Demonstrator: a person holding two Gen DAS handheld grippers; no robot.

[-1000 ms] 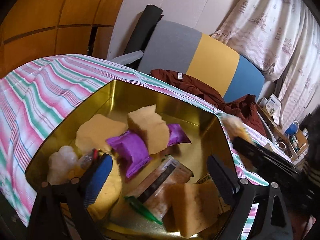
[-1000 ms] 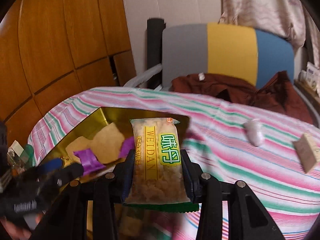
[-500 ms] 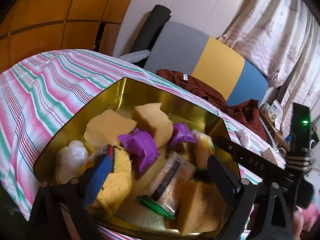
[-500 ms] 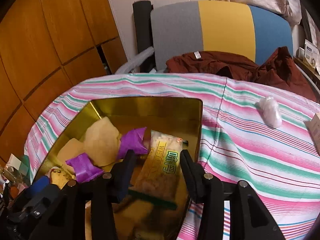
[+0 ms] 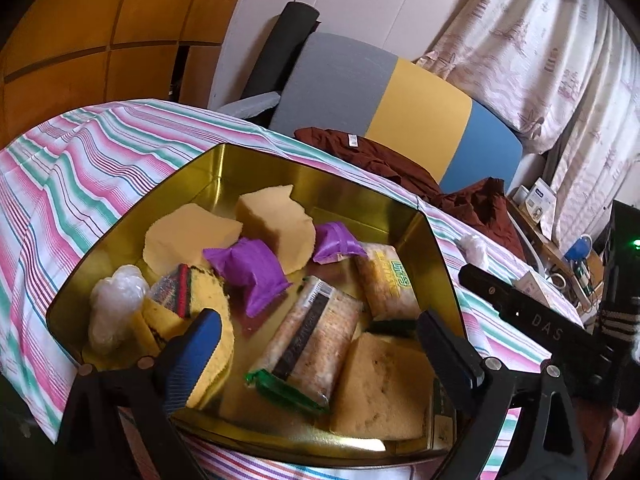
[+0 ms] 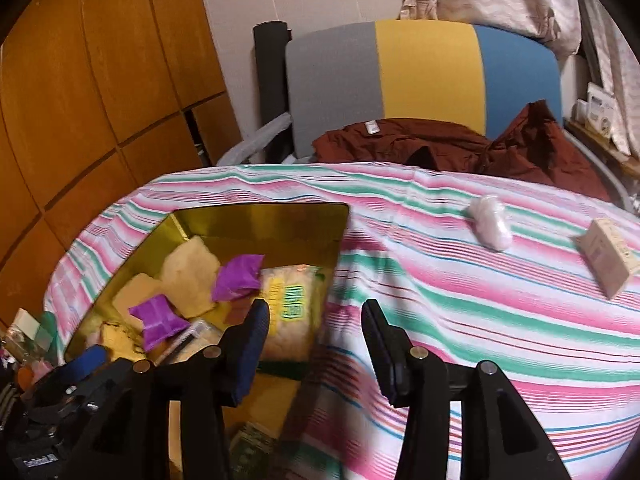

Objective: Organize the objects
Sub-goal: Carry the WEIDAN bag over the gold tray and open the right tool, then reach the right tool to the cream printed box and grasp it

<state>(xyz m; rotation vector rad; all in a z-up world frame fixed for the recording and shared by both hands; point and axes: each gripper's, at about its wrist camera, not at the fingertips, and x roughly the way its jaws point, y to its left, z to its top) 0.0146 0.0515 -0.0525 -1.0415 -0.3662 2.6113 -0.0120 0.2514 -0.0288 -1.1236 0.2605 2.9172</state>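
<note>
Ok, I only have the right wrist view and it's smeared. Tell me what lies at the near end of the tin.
Observer: A large yellow sponge fills the near right corner of the gold tin.
Operator: Now report the left gripper's jaws.
Observer: The left gripper is open, with nothing between its pads, over the tin's near edge.
Operator: Check the tin's left side.
Observer: A white plastic-wrapped lump sits against the left wall.
</note>
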